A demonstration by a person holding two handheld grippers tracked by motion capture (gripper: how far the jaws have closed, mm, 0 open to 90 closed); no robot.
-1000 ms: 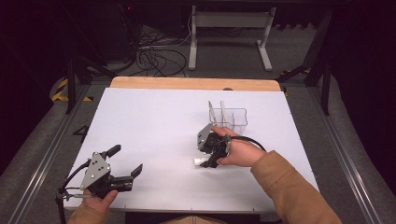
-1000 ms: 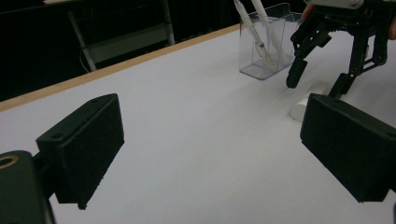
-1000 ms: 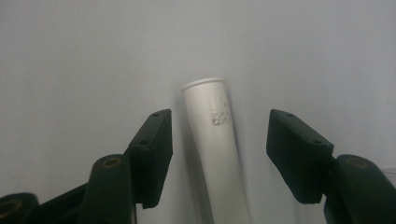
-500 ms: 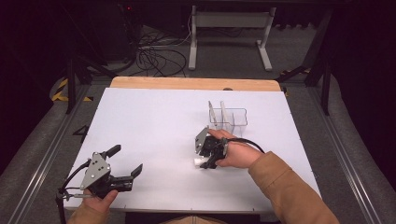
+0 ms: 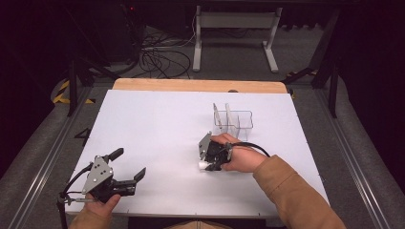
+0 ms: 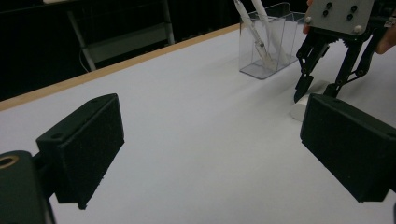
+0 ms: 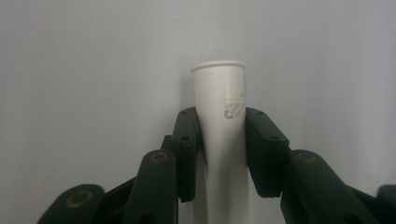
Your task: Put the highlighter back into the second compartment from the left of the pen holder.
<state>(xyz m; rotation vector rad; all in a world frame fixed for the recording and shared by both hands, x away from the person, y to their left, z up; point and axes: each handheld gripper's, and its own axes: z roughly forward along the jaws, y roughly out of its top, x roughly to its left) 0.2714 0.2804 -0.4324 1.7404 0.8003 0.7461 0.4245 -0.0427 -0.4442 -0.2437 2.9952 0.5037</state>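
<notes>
With right gripper (image 7: 222,154) pinching white plastic tube (image 7: 219,93), left gripper (image 5: 128,167) spread: mid-pickup; next probably lift toward clear plastic organiser (image 5: 237,120).

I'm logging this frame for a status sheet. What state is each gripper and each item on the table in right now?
left gripper: open, holding nothing, near the table's front left.
right gripper: jaws shut on the white tube, pointing down at the table.
white tube: lying on the table, gripped on both sides.
clear organizer: upright, two white tubes leaning inside.
</notes>
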